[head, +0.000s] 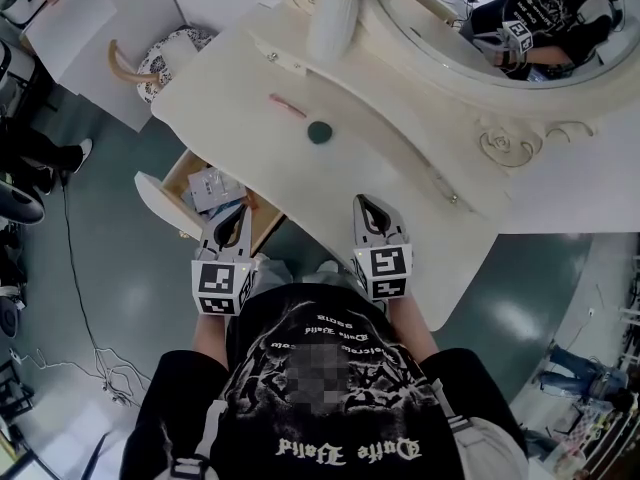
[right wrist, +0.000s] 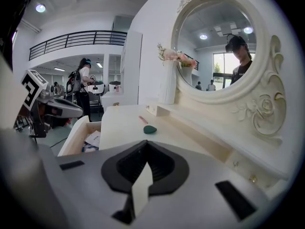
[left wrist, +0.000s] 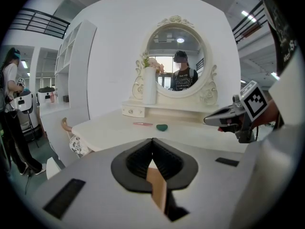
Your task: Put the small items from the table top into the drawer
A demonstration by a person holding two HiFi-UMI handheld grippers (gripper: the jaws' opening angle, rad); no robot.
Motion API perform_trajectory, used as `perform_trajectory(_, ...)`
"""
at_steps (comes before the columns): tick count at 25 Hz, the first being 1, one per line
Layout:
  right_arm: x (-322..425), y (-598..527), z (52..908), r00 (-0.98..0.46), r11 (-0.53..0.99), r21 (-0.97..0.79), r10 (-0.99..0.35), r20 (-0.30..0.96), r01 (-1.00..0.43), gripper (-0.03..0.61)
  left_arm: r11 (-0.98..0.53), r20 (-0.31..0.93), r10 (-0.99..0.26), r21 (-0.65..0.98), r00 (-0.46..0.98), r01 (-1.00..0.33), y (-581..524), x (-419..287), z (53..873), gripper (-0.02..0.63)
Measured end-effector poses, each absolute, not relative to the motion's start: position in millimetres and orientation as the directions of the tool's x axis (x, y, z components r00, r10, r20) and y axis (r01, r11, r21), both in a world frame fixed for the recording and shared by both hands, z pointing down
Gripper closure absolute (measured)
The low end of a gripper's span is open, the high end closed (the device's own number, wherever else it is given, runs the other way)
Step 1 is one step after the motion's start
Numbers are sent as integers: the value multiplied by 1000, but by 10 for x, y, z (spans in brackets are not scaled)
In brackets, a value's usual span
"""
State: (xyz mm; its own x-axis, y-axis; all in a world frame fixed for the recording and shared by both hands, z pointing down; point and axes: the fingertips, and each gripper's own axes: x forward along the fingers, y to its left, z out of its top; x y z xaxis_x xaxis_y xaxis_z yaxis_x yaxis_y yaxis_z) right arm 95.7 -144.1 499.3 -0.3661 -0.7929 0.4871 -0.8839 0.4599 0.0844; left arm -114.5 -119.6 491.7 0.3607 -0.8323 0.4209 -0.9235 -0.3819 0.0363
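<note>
both grippers sit low at the near edge of the table point(head: 400, 168). the left gripper point(head: 235, 218) is above the open drawer point(head: 175, 173) and the right gripper point(head: 368, 208) is over the table's front rim. on each one the jaws are pressed together with nothing between them; each gripper view shows the pads meeting at the tip.

two small items lie on the top. a green piece point(head: 319, 132) sits near the middle, and a thin pink stick point(head: 287, 105) lies just beyond it, toward the vase point(head: 333, 18). the two are close but not touching. the drawer stands pulled out at the left, with some flat packets in it.

i judge this a pause between picks, with those two items left to carry over.

for the next move i'd spread one pair of jaws and reach forward and down to the green piece, which is the nearer one. the stick lies flat on the top, so it will need a low pinch across its width.
</note>
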Motion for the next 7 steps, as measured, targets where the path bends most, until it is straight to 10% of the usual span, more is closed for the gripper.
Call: perform_trajectory(7, 967, -1432, 5018, -365, 469, 92, -783, 504, -878, 571, -388, 419, -830, 40, 368, -921, -1237, -1107, 4898, 598)
